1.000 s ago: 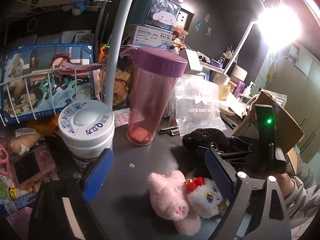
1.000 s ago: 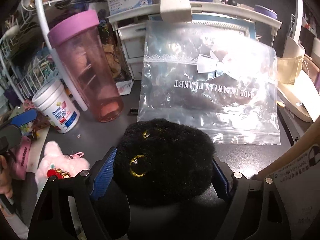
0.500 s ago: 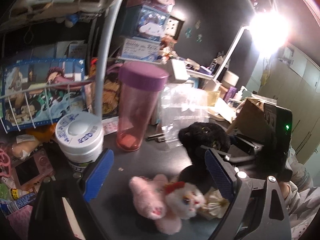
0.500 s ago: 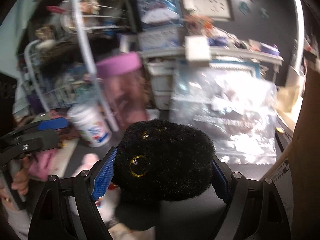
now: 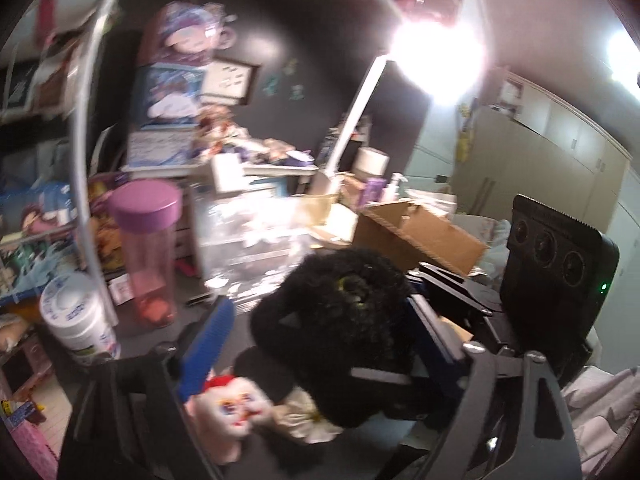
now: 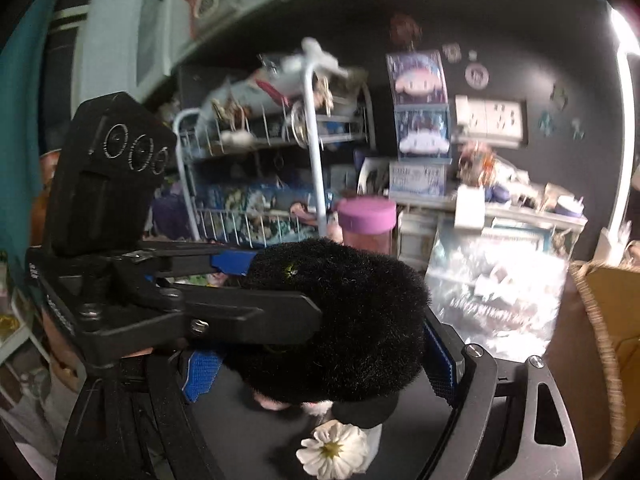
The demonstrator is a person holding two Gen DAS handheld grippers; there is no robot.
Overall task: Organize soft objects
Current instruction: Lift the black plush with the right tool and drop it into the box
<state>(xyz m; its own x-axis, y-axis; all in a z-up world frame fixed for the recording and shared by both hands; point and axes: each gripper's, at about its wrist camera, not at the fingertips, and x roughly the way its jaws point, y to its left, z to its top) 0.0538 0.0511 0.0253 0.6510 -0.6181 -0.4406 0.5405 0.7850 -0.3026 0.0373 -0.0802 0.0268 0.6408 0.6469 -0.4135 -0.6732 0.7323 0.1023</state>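
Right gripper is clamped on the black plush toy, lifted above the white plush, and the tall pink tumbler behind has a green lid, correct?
Not quite: the lid on the pink tumbler is purple, as both wrist views show. The rest holds: the right gripper is shut on the black plush toy, raised over the white plush.

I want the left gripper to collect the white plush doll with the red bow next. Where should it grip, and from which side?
Judging from the left wrist view, pinch the white plush doll's round head across its width, coming from above. The fluffy black plush held by the right gripper overhangs its right side.
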